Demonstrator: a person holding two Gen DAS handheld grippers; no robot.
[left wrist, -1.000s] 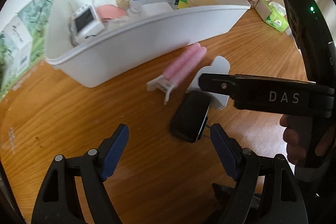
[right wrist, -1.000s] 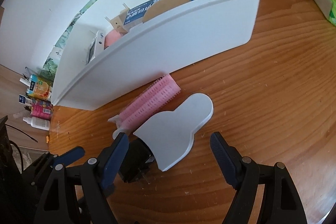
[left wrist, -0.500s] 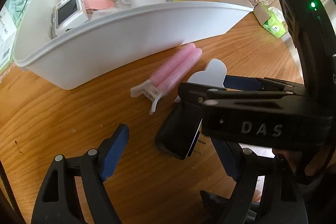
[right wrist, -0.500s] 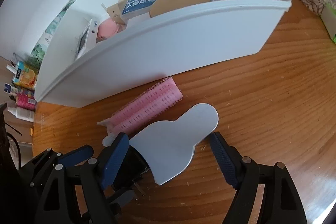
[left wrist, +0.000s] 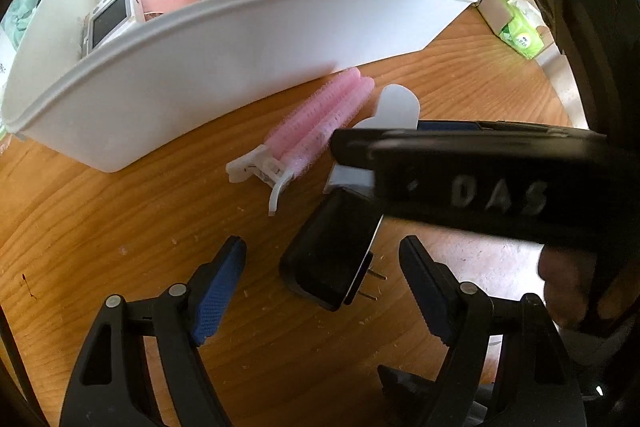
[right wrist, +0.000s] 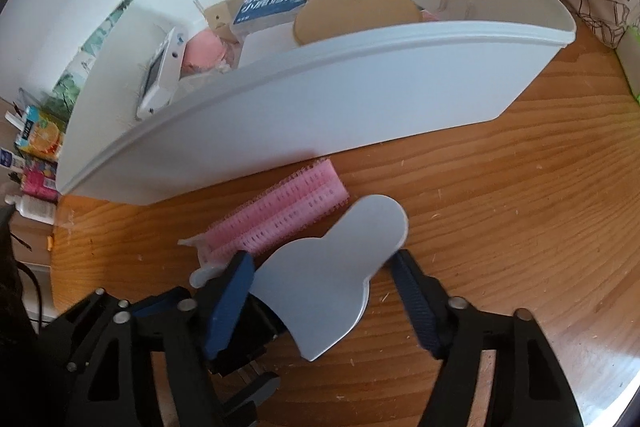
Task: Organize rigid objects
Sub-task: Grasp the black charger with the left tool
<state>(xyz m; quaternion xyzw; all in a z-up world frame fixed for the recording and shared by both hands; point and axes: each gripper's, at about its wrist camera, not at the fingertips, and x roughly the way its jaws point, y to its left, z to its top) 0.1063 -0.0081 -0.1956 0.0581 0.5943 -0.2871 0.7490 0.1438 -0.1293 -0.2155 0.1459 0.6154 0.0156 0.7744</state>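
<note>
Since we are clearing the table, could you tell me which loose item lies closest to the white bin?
The pink hair roller clip: its end nearly touches the white bin, unlike the others.

bright daylight, soft shadows, fisheye edge warp, dark corners

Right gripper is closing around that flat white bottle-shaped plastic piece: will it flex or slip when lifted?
The flat white bottle-shaped plastic piece looks thin and smooth, so it is probably light and may slide between the pads. One end rests on the black charger, so it might tilt when squeezed.

Home setting, wooden worktop (right wrist: pixel 500 195), white organiser bin (right wrist: pixel 360 95) of household oddments ahead of tool, tissue pack (left wrist: pixel 520 31), juice cartons (right wrist: pixel 38 135) beyond.
</note>
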